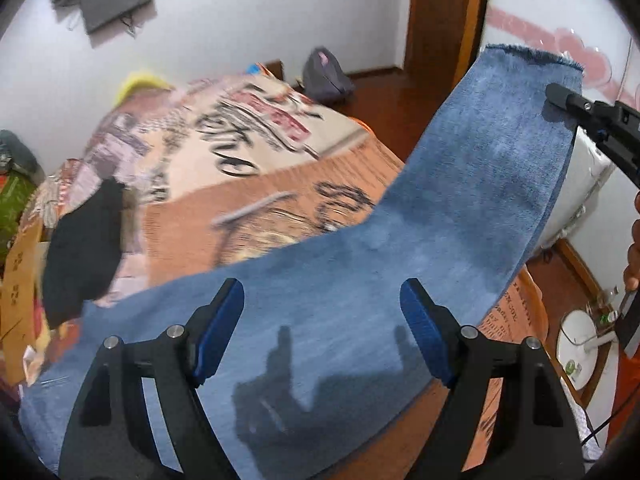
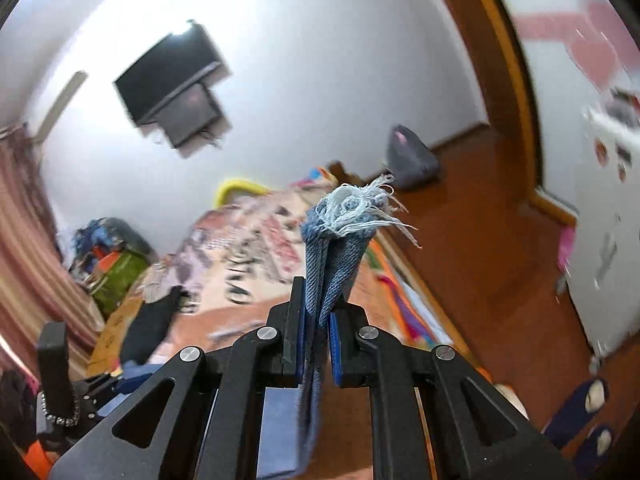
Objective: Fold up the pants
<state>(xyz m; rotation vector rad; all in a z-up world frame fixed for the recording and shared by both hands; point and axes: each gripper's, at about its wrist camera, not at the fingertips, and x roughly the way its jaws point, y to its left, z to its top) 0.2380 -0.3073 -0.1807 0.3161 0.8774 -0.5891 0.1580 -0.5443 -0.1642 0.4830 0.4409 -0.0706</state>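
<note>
Blue denim pants (image 1: 360, 280) lie across a bed, with one leg lifted and arcing up to the right. My left gripper (image 1: 322, 296) hovers open just above the flat denim, nothing between its blue pads (image 1: 224, 320). In the left wrist view, my right gripper (image 1: 560, 98) pinches the raised leg near its frayed hem. In the right wrist view, my right gripper (image 2: 318, 300) is shut on bunched denim, and the frayed hem (image 2: 348, 216) sticks out past the fingertips.
The bed (image 1: 248, 168) has a patterned orange and cream cover; a black garment (image 1: 84, 248) lies at its left. A grey backpack (image 1: 324, 76) sits on the wooden floor beyond. A white fan base (image 1: 580, 348) and white fridge (image 2: 608, 240) stand right.
</note>
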